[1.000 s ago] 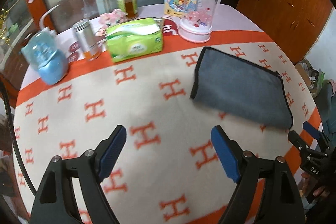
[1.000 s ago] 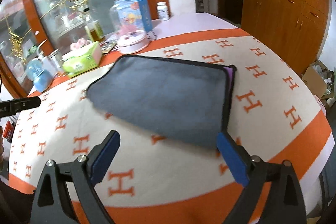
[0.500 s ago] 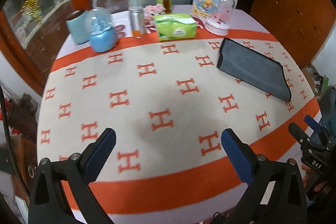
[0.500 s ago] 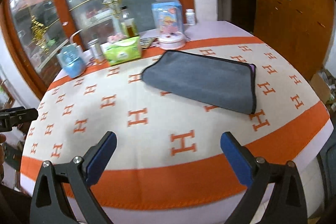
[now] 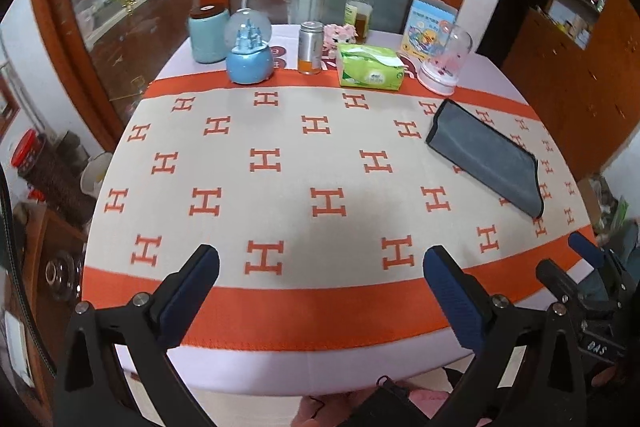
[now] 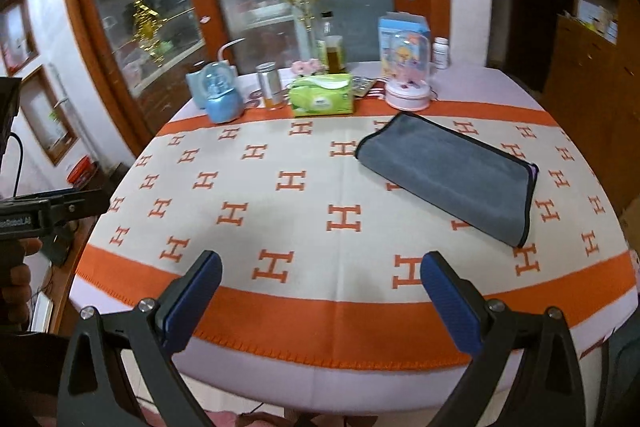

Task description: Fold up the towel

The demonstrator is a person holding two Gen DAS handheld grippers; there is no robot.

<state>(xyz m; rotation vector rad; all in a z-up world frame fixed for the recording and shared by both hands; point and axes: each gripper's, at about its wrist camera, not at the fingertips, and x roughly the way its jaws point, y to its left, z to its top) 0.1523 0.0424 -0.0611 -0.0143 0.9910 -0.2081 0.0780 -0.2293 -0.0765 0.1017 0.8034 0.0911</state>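
While both claws gape, folded towel (image 6: 448, 175) on table (image 6: 280, 311)

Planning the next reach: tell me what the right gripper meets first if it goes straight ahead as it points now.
Probably the bare tablecloth near the table's middle: the right gripper, open, hangs off the near edge angled down. The folded towel lies right of that line, the tissue pack beyond. Depth is uncertain.

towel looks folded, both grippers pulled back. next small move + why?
Probably none on the towel: just hold both grippers back at the near edge. It lies flat as a folded gray rectangle on the tablecloth, edges lined up. The left gripper and right gripper are both open, empty and well short of it. Whether another fold is wanted I can't tell.
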